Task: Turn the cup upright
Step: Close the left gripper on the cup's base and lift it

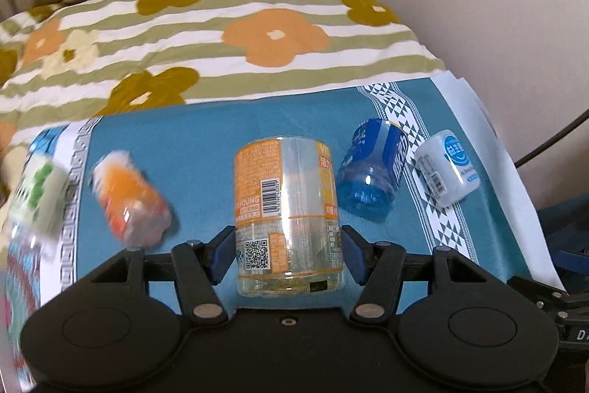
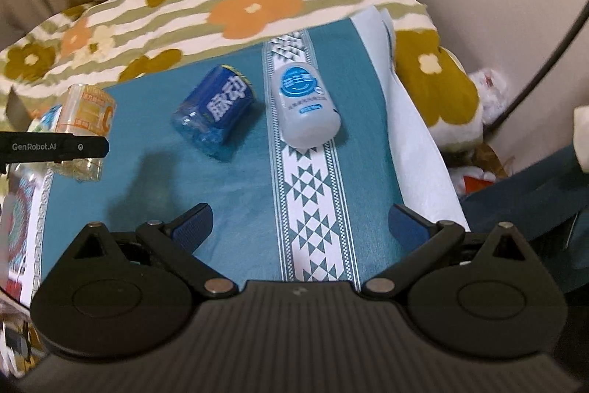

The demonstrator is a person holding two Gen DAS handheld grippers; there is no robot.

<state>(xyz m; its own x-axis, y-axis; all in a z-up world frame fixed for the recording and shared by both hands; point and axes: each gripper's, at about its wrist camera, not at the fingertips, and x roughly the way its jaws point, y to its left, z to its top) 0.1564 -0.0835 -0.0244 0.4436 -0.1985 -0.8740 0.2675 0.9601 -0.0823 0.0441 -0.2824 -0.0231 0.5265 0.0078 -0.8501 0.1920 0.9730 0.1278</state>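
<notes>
A clear plastic cup with an orange label [image 1: 289,214] sits between the blue pads of my left gripper [image 1: 289,251], which is shut on its lower part; it stands roughly upright above the teal cloth [image 1: 191,150]. The same cup shows in the right wrist view [image 2: 86,126] at the far left, with the left gripper's finger across it. My right gripper [image 2: 300,225] is open and empty, low over the teal cloth [image 2: 235,194].
A blue cup [image 1: 371,168] [image 2: 215,111] and a white cup [image 1: 447,168] [image 2: 305,105] lie on their sides on the cloth. An orange cup [image 1: 130,197] and a green-spotted white cup [image 1: 36,194] lie at the left, blurred. A floral blanket [image 1: 228,35] lies behind.
</notes>
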